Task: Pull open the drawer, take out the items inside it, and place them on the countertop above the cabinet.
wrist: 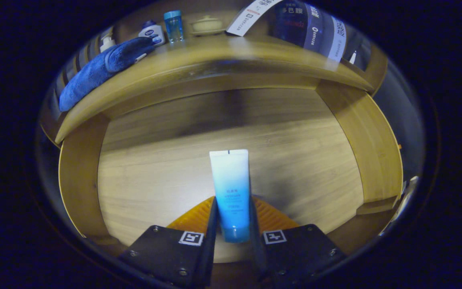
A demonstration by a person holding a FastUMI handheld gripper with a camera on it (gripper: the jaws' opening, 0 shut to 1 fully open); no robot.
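- Wooden drawer floor (155, 176) spreads pale and bare beneath the gripper, walled by a side panel on either hand and reaching back into shadow under the cabinet.
- Nearest of all, the gripper (232, 224) has its two fingers clenched on a blue-and-white tube (231, 188); both press against the lower, darker part of its body, one on each side.
- The tube stands out ahead of the fingers, its flat white crimped end farthest from them and its cap end down between them. Whether it is lifted clear of the drawer floor or touching it, I cannot tell.
- Beyond the drawer's dark inner end, the countertop (223, 52) curves across above the cabinet.
- On that top lies a blue cloth (98, 70), with a small white bottle (152, 31), a clear blue cup (173, 26) and a shallow pale dish (207, 25) behind it, near the back.
- By my judgement the step in hand is the take-out: the drawer is already open, this item is gripped, and it has yet to reach the top.
- The next move calls for lifting the tube above the countertop's front edge, carrying it forward to a bare patch, and only then letting the fingers part.
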